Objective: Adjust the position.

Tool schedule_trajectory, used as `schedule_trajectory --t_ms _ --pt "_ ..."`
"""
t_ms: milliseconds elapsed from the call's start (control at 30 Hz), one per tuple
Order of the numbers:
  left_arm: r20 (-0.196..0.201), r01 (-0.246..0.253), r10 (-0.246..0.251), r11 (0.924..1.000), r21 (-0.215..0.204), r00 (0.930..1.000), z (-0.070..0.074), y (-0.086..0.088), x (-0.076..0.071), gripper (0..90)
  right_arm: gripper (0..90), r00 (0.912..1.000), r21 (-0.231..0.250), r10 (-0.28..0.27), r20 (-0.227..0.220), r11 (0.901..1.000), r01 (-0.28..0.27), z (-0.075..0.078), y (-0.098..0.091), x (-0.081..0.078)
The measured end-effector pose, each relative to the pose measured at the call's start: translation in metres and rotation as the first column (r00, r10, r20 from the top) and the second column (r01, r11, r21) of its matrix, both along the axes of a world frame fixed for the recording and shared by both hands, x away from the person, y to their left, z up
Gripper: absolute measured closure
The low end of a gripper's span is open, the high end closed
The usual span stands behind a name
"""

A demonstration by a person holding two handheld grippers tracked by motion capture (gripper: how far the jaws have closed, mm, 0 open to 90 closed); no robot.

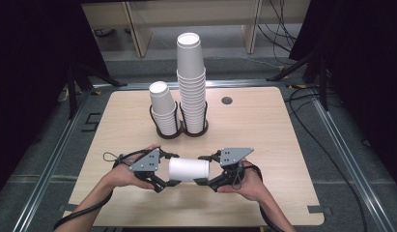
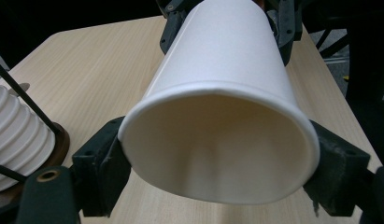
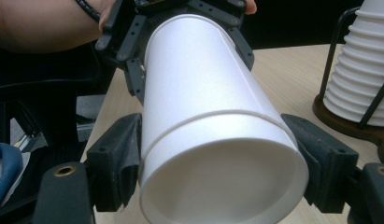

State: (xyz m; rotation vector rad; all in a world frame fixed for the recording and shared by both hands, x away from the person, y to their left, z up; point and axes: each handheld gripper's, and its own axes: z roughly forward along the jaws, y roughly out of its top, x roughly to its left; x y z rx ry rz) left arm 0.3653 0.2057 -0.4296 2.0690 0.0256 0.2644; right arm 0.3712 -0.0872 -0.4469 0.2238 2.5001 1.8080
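Note:
A white paper cup [image 1: 189, 169] lies level above the table's front, held at both ends. My left gripper [image 1: 173, 169] is shut on its open mouth; in the left gripper view the pads [image 2: 103, 163] press the rim of the cup [image 2: 222, 70] on both sides and the rim looks slightly flattened. My right gripper [image 1: 204, 169] is shut on the base end; in the right gripper view the black pads [image 3: 119, 158] hug the cup [image 3: 199, 84] just behind its recessed bottom, where a thin ridge rings it. Each gripper view shows the other gripper at the cup's far end.
Two stacks of white cups stand in dark wire holders mid-table: a tall stack [image 1: 191, 82] and a shorter stack [image 1: 163, 108] to its left. The light wood table [image 1: 263, 130] has a small round hole [image 1: 227, 100] at the back. Dark stands and cables flank the table.

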Motion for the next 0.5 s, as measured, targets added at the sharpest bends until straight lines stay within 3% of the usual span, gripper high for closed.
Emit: schedule_trajectory --t_ms 133,167,233,500 --pt "0.001 0.003 -0.003 0.9996 0.026 1.0 0.002 -0.001 0.001 19.0 25.0 0.9998 0.0 -0.004 0.019 1.0 0.004 -0.001 0.001 0.001" --pt "0.008 0.003 -0.004 0.9994 0.034 1.0 0.003 -0.001 0.001 19.0 24.9 1.0 -0.009 -0.007 -0.005 0.9999 0.007 -0.002 0.001 0.0" --pt "0.011 0.004 -0.004 0.9989 0.047 0.9999 0.004 -0.002 0.001 19.1 24.6 0.9999 -0.013 -0.004 0.009 0.9999 0.004 -0.002 0.002 0.001" --pt "0.02 -0.002 0.0 0.993 0.118 0.9998 0.012 -0.002 0.004 19.7 21.4 0.9996 -0.041 -0.026 -0.01 0.9988 0.026 -0.002 0.003 0.001"
